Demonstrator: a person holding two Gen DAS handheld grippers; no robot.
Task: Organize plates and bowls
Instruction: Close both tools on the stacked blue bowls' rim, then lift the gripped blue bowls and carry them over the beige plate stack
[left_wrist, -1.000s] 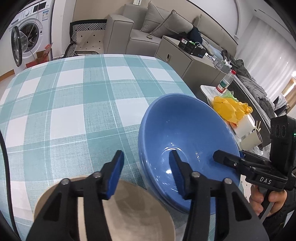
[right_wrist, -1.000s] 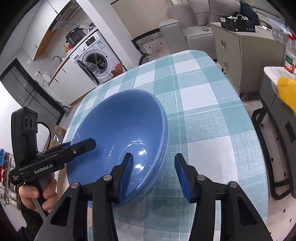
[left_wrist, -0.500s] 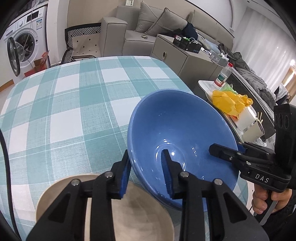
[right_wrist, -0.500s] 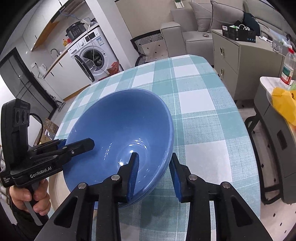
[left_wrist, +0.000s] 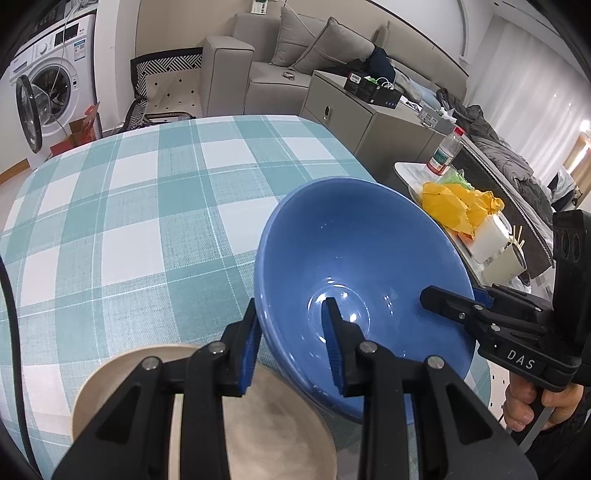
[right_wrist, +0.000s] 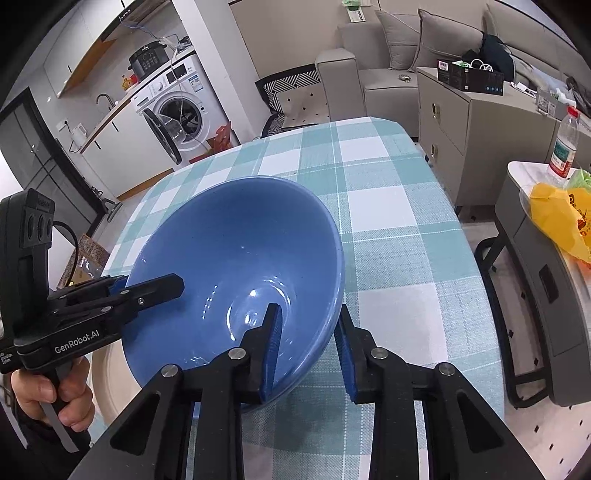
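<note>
Now both grippers clamp one blue bowl by opposite rims over the counter, which wears a teal-and-white checked cloth. The left gripper has one pad inside the bowl and one outside its wall; its jaws have just been closing onto the rim. The right gripper bites the opposite rim the same way, its jaws also just closing on the bowl. The bowl tilts, and a second blue rim shows nested beneath it. A beige plate lies on the counter just beside and partly under the bowl. Behind the counter stand a washing machine with its door open, a grey sofa and a grey cabinet. A side table holds a bottle and a yellow bag.
</note>
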